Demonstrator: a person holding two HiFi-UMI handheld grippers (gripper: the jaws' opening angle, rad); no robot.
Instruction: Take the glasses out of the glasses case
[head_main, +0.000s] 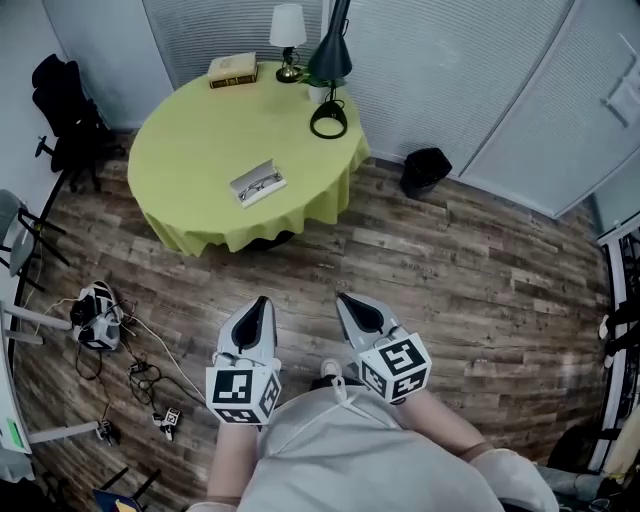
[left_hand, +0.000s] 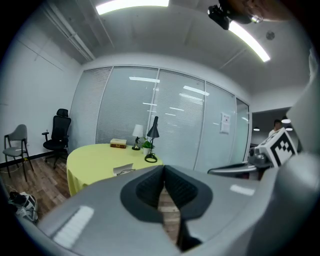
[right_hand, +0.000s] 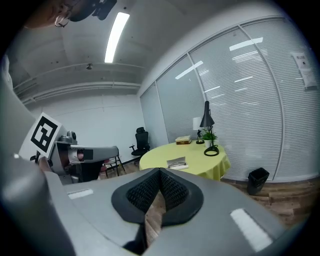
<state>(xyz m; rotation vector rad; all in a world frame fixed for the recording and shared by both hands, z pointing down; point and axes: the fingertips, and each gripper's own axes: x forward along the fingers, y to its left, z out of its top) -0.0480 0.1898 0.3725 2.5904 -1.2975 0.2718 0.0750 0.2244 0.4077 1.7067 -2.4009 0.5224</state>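
Note:
An open glasses case (head_main: 258, 184) lies on the round table with a yellow-green cloth (head_main: 190, 140), near its front edge, and the glasses rest inside it. Both grippers hang low over the wood floor, well short of the table. My left gripper (head_main: 262, 301) and right gripper (head_main: 345, 297) point toward the table, each with its jaws closed tip to tip and empty. The left gripper view shows the case (left_hand: 124, 170) far off above the jaws. From the right gripper view the case (right_hand: 176, 162) is equally distant.
A book (head_main: 233, 70), a small white lamp (head_main: 288, 38) and a black desk lamp (head_main: 330, 65) stand at the table's far side. A black bin (head_main: 425, 171) sits right of the table. A black office chair (head_main: 62, 108) and floor cables (head_main: 130, 370) lie left.

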